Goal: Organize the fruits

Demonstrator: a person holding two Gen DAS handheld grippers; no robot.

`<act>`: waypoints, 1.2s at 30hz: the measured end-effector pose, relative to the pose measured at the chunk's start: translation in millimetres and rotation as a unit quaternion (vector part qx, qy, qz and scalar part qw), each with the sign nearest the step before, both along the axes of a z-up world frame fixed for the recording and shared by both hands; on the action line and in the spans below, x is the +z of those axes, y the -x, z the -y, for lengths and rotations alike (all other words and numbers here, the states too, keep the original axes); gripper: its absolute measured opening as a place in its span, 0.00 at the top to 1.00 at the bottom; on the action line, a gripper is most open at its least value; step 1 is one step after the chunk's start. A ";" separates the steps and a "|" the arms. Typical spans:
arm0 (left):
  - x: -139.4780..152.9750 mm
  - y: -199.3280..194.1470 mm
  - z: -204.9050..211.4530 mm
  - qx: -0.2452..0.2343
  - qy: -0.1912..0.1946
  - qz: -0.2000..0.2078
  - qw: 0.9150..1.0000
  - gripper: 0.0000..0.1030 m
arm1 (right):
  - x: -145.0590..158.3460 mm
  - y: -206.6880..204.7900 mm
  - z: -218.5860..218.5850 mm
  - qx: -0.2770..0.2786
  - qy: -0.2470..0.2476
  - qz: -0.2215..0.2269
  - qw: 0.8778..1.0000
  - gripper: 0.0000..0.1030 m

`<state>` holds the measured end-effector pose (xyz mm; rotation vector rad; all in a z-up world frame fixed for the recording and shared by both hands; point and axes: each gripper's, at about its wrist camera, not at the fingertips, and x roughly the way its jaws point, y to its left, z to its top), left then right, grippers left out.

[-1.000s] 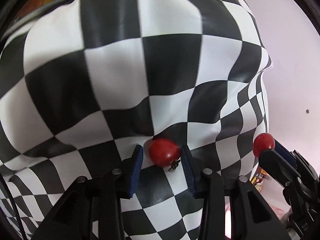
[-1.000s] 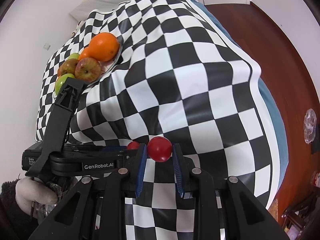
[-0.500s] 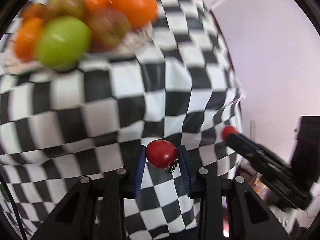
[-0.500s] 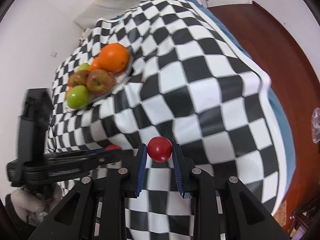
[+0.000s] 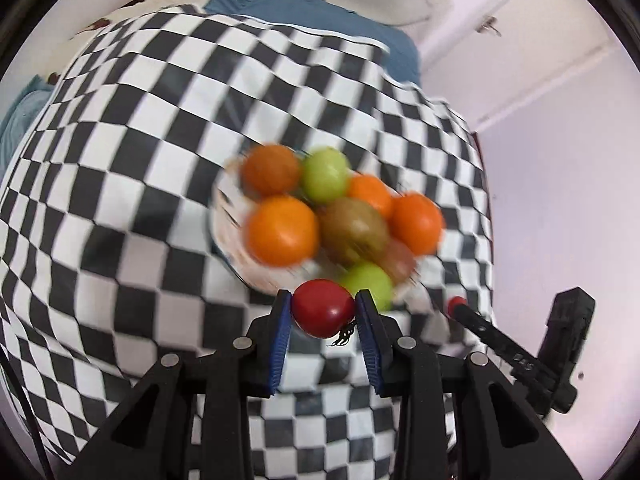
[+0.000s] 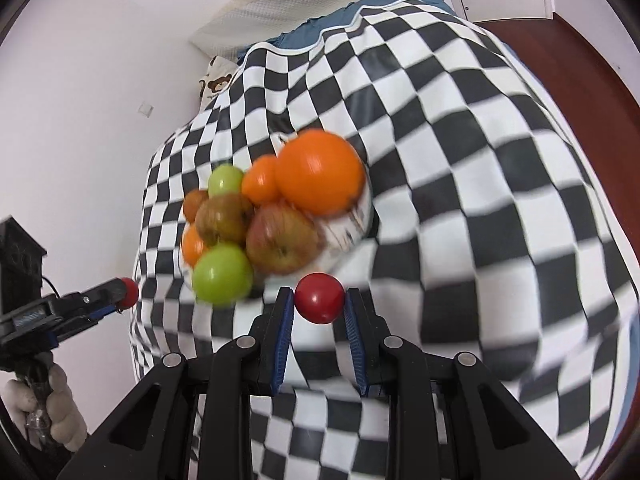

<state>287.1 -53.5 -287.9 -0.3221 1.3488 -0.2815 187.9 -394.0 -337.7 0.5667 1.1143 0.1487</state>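
Note:
My left gripper [image 5: 323,312] is shut on a red tomato [image 5: 322,307] with a dry stem, held above the checkered cloth just in front of the fruit plate [image 5: 228,216]. My right gripper [image 6: 319,307] is shut on a second red tomato [image 6: 319,298], also held just in front of the plate [image 6: 352,220]. The plate holds oranges [image 6: 320,172], green apples [image 6: 222,274] and reddish apples [image 6: 280,242], piled up. Each gripper shows in the other's view: the right one [image 5: 456,305] at the right edge, the left one [image 6: 127,291] at the left.
A black and white checkered cloth [image 6: 460,160] covers the bed. A white wall [image 6: 80,100] lies to the left of it, blue bedding [image 5: 304,12] and a bear-print pillow [image 6: 216,80] at the far end, red-brown floor [image 6: 580,60] to the right.
Both grippers have lifted and swung toward the fruit plate, each keeping its tomato. The plate now sits near the centre of both views, closer than before.

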 end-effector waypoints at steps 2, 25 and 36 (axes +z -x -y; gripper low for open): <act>-10.6 -15.9 -5.9 0.008 -0.010 -0.006 1.000 0.71 | -3.0 -23.4 -2.5 0.000 -0.001 -0.006 1.000 0.72; -28.2 -34.1 -2.0 0.031 -0.146 -0.016 0.989 0.14 | 16.2 -66.8 -18.4 -0.015 0.141 -0.062 0.988 0.07; 63.0 59.3 59.1 -0.010 -0.184 0.078 0.980 0.14 | 101.4 3.5 -51.6 -0.001 0.225 -0.006 0.974 0.06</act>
